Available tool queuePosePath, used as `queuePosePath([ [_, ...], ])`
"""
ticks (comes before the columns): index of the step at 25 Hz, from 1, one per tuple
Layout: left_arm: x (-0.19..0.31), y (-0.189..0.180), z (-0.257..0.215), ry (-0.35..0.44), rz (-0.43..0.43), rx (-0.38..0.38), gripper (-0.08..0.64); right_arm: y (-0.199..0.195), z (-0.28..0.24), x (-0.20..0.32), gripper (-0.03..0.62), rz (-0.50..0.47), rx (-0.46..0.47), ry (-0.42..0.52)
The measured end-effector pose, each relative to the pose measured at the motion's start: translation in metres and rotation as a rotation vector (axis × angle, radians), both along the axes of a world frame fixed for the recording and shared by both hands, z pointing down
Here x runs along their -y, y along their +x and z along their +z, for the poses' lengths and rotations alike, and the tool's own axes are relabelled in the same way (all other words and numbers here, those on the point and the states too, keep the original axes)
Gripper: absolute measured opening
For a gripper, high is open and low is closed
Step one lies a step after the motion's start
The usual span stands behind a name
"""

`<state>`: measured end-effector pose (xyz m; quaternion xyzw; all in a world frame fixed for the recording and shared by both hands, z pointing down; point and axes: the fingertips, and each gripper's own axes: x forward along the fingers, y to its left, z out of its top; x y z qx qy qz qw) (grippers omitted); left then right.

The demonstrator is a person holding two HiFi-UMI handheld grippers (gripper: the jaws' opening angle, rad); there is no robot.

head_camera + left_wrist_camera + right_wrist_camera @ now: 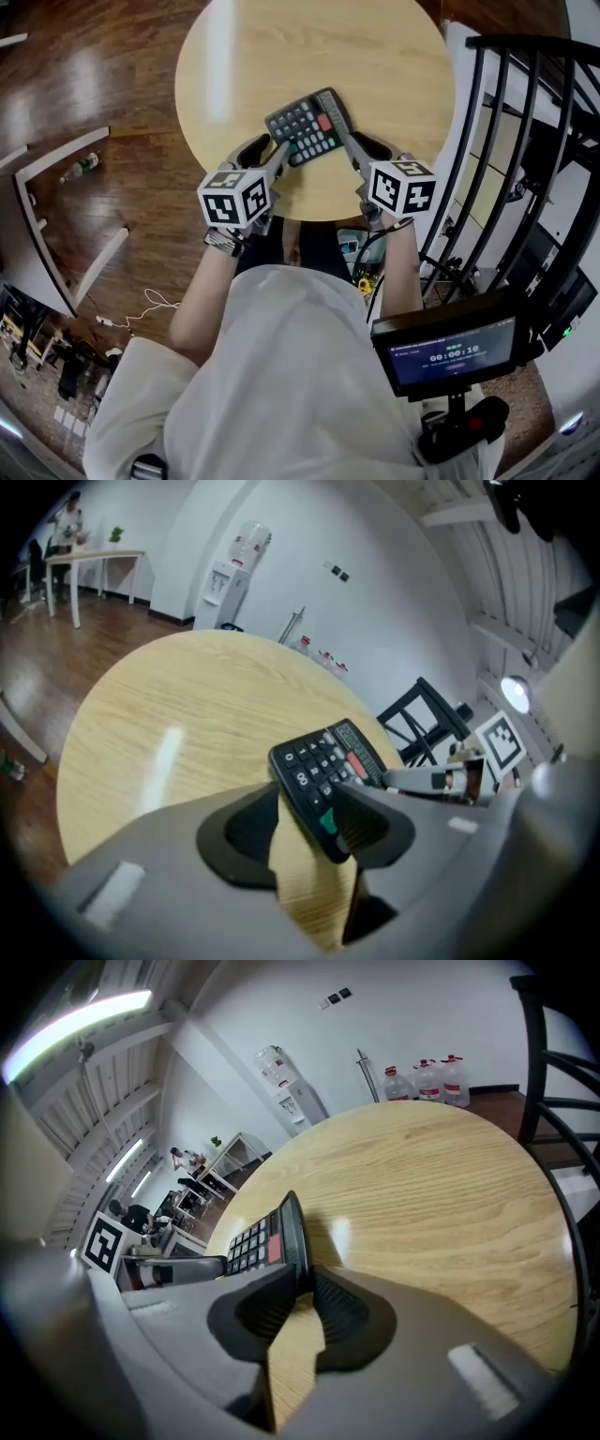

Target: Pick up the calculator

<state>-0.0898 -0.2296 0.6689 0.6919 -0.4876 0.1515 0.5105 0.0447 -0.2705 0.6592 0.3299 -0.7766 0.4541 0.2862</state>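
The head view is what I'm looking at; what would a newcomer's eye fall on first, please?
The black calculator at the near edge of the round wooden table draws the eye first. The right hand-held gripper pinches one edge of it, while the left hand-held gripper stands open around the opposite side.

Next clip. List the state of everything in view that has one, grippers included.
left gripper: open, a corner of the calculator between its jaws.
right gripper: shut on the calculator's edge.
calculator: keys facing up, over the round table, pinched at one edge.
screen: lit, showing a timer.
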Motion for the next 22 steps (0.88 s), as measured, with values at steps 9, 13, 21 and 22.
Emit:
queuePosePath([
  [9, 0.009, 0.007, 0.006, -0.006, -0.085, -0.169, 0.201, 0.004, 0.005, 0.000, 0.061, -0.002, 0.026, -0.018],
  [13, 0.017, 0.011, 0.002, 0.003, -0.122, -0.279, 0.195, 0.000, 0.006, 0.000, 0.061, -0.001, 0.027, -0.018],
  [21, 0.027, 0.029, -0.010, 0.015, -0.161, -0.475, 0.097, -0.002, 0.013, -0.006, 0.071, -0.006, -0.005, -0.027],
  [22, 0.028, 0.029, -0.012, 0.020, -0.152, -0.483, 0.091, -0.002, 0.013, -0.006, 0.071, -0.007, -0.001, -0.032],
])
